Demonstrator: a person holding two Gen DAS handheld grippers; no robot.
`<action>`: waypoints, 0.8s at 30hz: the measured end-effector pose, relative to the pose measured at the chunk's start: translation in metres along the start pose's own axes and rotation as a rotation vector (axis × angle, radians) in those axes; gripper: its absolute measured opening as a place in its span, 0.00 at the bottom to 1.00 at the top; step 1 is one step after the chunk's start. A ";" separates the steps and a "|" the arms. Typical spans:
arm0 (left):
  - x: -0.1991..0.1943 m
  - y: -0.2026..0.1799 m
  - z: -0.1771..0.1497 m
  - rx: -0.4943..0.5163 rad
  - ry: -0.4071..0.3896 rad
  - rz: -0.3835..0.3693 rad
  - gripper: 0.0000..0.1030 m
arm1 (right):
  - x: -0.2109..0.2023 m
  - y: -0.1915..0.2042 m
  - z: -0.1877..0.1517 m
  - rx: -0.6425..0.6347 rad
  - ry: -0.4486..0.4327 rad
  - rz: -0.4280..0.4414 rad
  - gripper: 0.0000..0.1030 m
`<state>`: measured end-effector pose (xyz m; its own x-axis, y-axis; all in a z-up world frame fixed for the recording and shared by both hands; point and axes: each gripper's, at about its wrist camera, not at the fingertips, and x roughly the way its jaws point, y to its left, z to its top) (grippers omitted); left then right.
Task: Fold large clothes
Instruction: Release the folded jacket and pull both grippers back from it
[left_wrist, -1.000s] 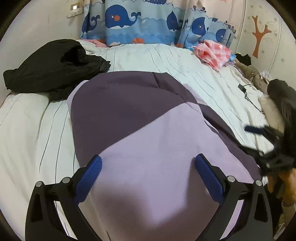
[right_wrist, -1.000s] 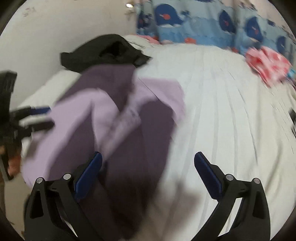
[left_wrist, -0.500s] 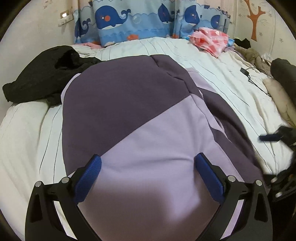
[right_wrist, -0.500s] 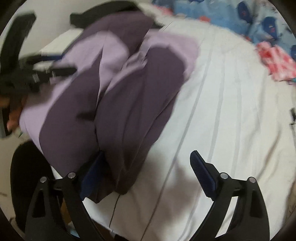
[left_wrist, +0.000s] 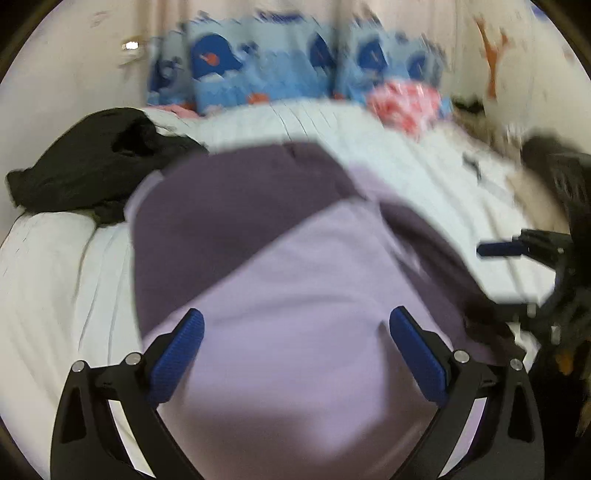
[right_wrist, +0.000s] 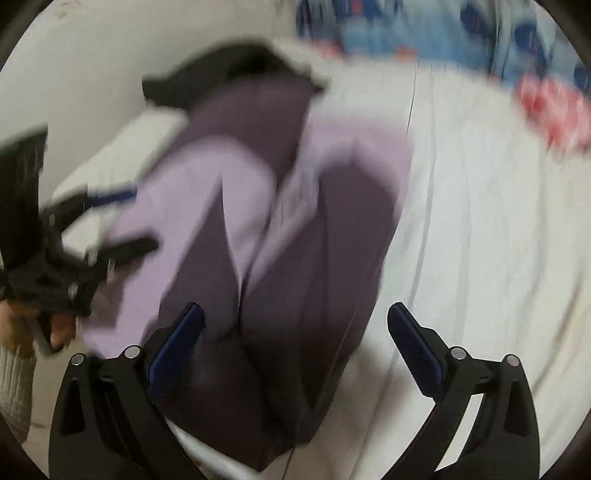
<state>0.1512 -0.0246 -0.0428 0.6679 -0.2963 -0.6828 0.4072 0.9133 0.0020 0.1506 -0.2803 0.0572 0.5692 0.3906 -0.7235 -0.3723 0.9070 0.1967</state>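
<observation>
my left gripper hung over the near end of the purple garment, jaws spread wide and holding nothing. my right gripper had just been opening its jaws again and stood released too, with the dark folded edge of the garment lying between them but not pinched. the garment lay folded on the white striped sheet, its near edge close to the side of the bed. i judged that a careless grab at that thick dark fold could catch only the top layer and pull the fold apart, or drag the whole thing off the edge. further back, the black pile of clothes touched the garment's far corner and could snag.
</observation>
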 end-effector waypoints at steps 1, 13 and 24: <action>-0.003 0.007 0.007 -0.027 -0.014 -0.007 0.94 | -0.001 0.001 0.020 0.011 -0.055 -0.016 0.93; 0.036 -0.016 -0.008 0.051 0.020 -0.037 0.94 | 0.166 -0.045 0.048 0.165 0.025 -0.048 0.93; 0.016 -0.031 -0.019 0.029 -0.001 0.104 0.94 | 0.006 0.009 -0.021 0.109 -0.127 -0.009 0.93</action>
<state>0.1377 -0.0526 -0.0680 0.7083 -0.2010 -0.6767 0.3539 0.9305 0.0941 0.1351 -0.2728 0.0409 0.6624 0.3929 -0.6378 -0.2889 0.9195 0.2664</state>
